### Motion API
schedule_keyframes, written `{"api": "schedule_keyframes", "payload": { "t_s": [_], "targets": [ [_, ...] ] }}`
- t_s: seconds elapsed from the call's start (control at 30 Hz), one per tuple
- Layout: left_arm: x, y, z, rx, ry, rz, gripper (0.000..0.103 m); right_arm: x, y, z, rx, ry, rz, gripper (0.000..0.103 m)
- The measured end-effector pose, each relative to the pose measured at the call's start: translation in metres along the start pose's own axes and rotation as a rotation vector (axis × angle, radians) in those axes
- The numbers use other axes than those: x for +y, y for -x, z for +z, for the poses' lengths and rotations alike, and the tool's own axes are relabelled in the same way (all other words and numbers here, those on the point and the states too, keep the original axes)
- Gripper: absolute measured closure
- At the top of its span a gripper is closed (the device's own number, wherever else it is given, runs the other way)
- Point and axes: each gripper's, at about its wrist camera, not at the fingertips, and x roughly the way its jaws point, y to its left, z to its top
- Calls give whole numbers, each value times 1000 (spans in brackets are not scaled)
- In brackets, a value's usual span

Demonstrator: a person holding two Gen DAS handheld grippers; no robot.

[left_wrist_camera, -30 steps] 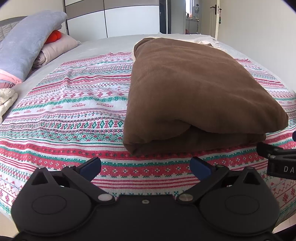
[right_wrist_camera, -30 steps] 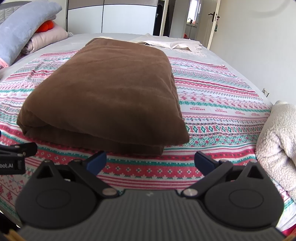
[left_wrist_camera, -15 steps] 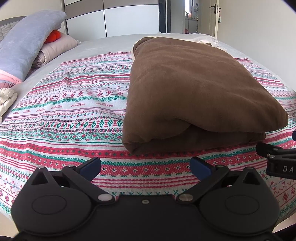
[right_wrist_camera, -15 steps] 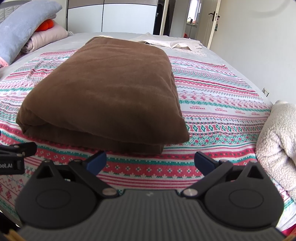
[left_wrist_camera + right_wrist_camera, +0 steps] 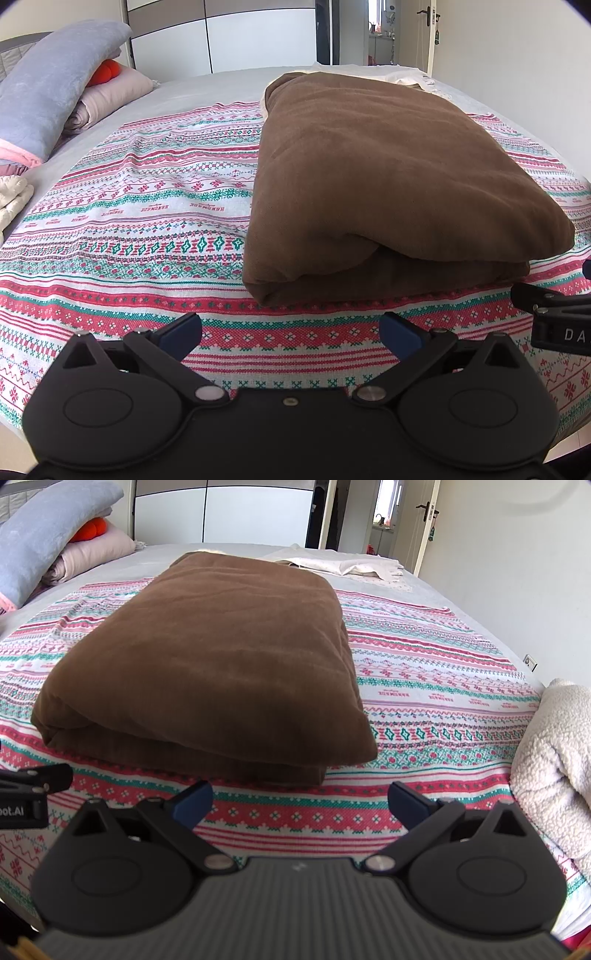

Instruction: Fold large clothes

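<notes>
A brown garment (image 5: 388, 177) (image 5: 214, 657) lies folded into a thick long rectangle on the patterned red, green and white bedspread (image 5: 147, 206) (image 5: 436, 686). Its rolled near edge faces both cameras. My left gripper (image 5: 291, 332) hovers open just short of that edge, near its left corner, with nothing between the blue pads. My right gripper (image 5: 301, 799) is open as well, in front of the garment's right corner and empty. Each gripper's black body shows at the other view's side edge.
A grey pillow (image 5: 55, 99), a pink rolled blanket (image 5: 110, 96) and an orange item (image 5: 107, 70) are stacked at the far left. A white cloth (image 5: 343, 563) lies behind the garment. A cream fleece bundle (image 5: 554, 760) sits at the bed's right edge.
Both views have shifted very slightly, with the brown garment a touch lower or closer. Both grippers stay open and nothing has been grasped.
</notes>
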Motion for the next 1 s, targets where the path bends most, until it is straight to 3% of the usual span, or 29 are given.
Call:
{"api": "schedule_keyframes", "payload": {
  "t_s": [1.0],
  "targets": [
    [-1, -2, -1, 6, -2, 0, 0, -1, -1, -3, 4, 3, 0, 0]
  ]
}}
